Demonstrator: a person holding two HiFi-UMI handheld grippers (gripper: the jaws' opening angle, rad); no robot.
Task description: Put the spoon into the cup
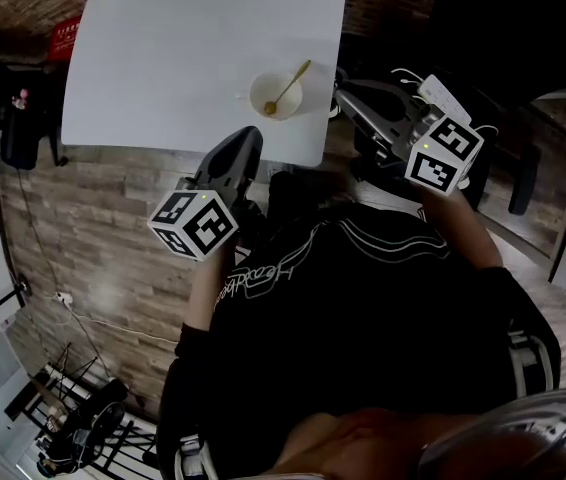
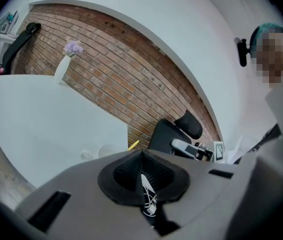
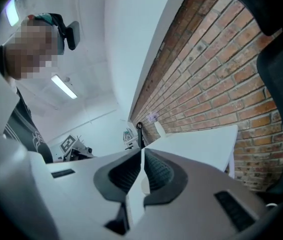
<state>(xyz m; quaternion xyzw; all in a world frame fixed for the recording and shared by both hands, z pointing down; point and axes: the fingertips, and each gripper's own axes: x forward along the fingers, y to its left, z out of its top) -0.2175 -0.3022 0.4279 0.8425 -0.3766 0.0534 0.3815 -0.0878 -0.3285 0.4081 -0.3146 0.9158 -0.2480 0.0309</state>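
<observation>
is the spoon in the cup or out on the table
In the cup: the head view shows the spoon with its bowl end inside and its handle leaning out over the rim.

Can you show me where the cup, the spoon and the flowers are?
cup [image 1: 261,88]: head view, on the left of its white inner wall.
spoon [image 1: 292,82]: head view, on the middle of its gold handle.
flowers [image 2: 73,47]: left gripper view, on the purple blooms.

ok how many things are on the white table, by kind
white round cup: 1
gold metal spoon, resting in the cup: 1
white vase with purple flowers: 1
total: 3
</observation>
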